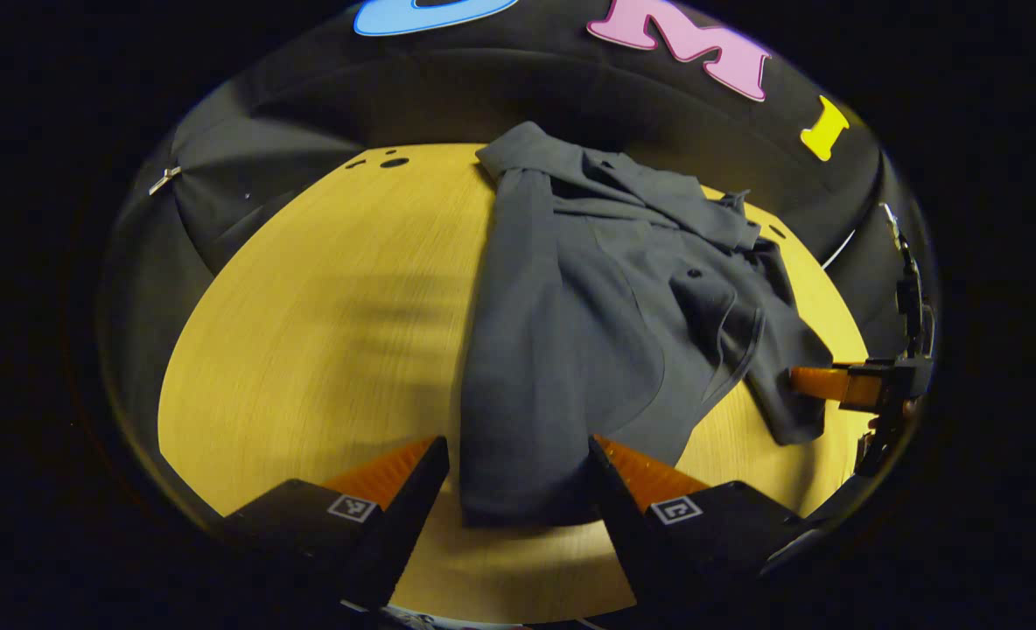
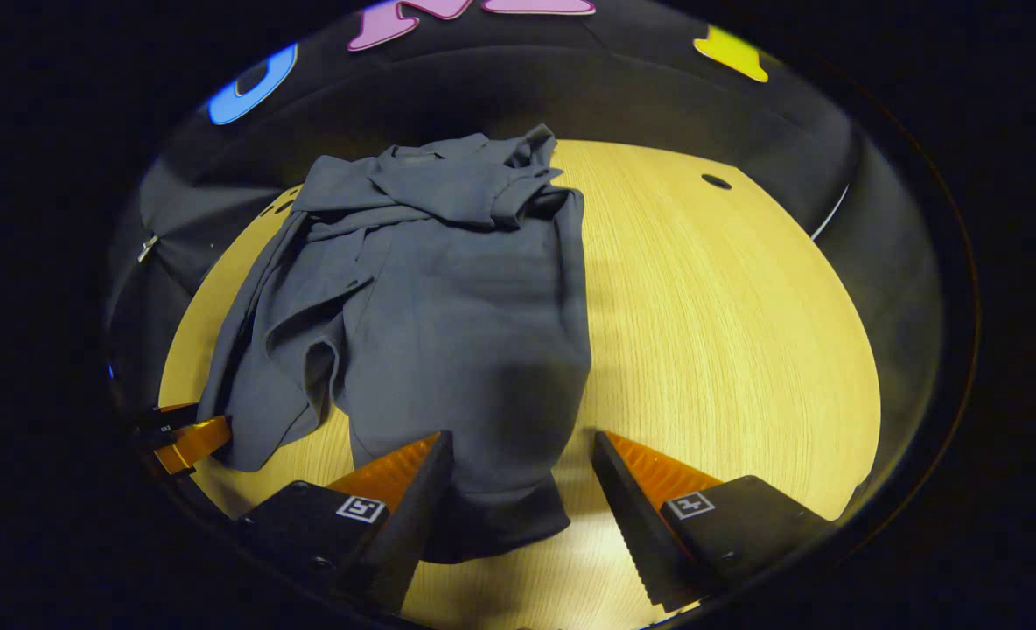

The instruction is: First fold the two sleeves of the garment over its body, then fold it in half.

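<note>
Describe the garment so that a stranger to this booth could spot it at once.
Start from the pale wooden table. On it lies the garment, a dark grey shirt, rumpled, its collar end bunched toward the wall. It is the one piece of cloth on the bare wood.

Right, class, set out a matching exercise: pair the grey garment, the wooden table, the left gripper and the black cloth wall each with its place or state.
1 grey cloth garment
2 pale wooden table
3 left gripper
4 black cloth wall

a open, hem between its fingers
b behind the table
c lies crumpled
d under the garment

Pairs: 1-c, 2-d, 3-a, 4-b
</note>
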Available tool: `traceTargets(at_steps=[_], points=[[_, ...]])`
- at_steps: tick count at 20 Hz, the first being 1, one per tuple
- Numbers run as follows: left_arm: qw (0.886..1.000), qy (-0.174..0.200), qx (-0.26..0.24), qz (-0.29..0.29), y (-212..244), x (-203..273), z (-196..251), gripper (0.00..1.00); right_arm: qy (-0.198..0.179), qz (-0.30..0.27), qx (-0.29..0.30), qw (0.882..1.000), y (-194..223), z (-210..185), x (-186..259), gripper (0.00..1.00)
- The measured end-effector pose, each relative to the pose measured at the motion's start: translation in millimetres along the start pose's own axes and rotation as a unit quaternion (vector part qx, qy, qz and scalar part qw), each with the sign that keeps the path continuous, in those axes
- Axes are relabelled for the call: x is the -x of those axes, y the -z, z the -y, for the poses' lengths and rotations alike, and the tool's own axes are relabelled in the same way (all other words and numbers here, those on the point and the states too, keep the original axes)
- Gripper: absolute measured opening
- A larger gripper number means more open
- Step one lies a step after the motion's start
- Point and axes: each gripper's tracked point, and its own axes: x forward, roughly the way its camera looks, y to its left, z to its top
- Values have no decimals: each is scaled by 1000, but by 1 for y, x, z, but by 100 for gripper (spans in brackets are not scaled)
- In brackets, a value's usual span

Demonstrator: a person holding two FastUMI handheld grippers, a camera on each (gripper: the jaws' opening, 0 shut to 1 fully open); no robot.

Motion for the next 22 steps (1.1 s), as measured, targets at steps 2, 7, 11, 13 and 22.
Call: traceTargets(at_steps=[2, 7, 11, 13, 22], points=[[1000, -17, -22, -5, 5, -2, 1, 98, 7, 0, 1, 1000, 0, 1, 0, 100], [1000, -10, -24, 4, 3, -3, 13, 84, 0, -1, -5, 1000, 0, -17, -2, 68], [999, 11, -27, 17, 2, -5, 23, 47, -19, -5, -12, 1000, 3, -34, -3, 14], [999, 19, -20, 17, 2, -6, 26, 25, -39, -8, -14, 999, 0, -35, -1, 10], [998, 45, 16, 39, -24, 10, 24, 6, -60, -6, 25, 998, -13, -40, 3, 6]])
